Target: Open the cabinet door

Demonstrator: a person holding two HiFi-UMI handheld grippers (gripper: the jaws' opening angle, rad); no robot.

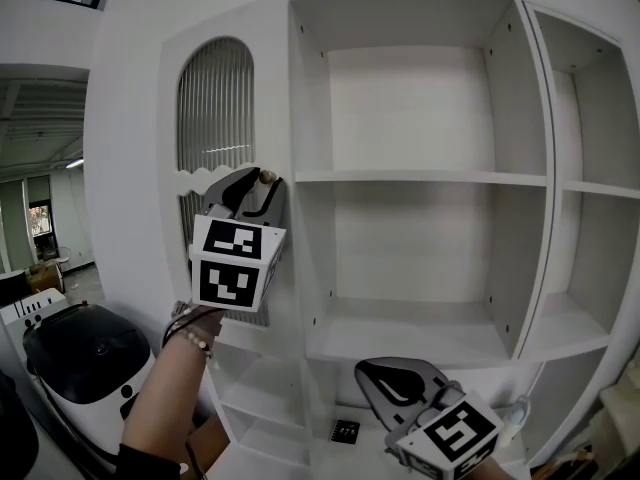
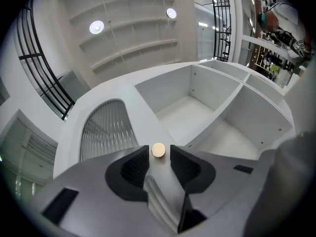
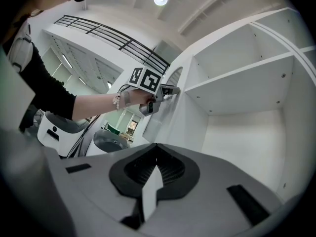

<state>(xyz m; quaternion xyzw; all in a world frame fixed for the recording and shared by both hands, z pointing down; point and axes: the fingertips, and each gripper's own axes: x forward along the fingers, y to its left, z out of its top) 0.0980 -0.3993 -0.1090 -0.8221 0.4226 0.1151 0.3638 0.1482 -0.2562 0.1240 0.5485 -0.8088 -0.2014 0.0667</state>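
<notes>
The white cabinet door [image 1: 215, 108] with an arched ribbed-glass panel stands swung open at the left of the cabinet. Its small round brass knob [image 1: 267, 177] is on the door's right edge. My left gripper [image 1: 262, 183] is raised to the knob and is open. In the left gripper view the knob [image 2: 158, 150] sits between the two fingertips [image 2: 140, 154] with a thin gap on each side. My right gripper [image 1: 372, 376] hangs low in front of the bottom shelf. It is shut and empty, its tips [image 3: 157, 146] meeting.
The open cabinet shows bare white shelves [image 1: 420, 178] and a second bay at the right [image 1: 590, 188]. A black and white appliance [image 1: 85, 353] stands on the floor at the lower left. A small black object [image 1: 345, 430] lies on a low shelf.
</notes>
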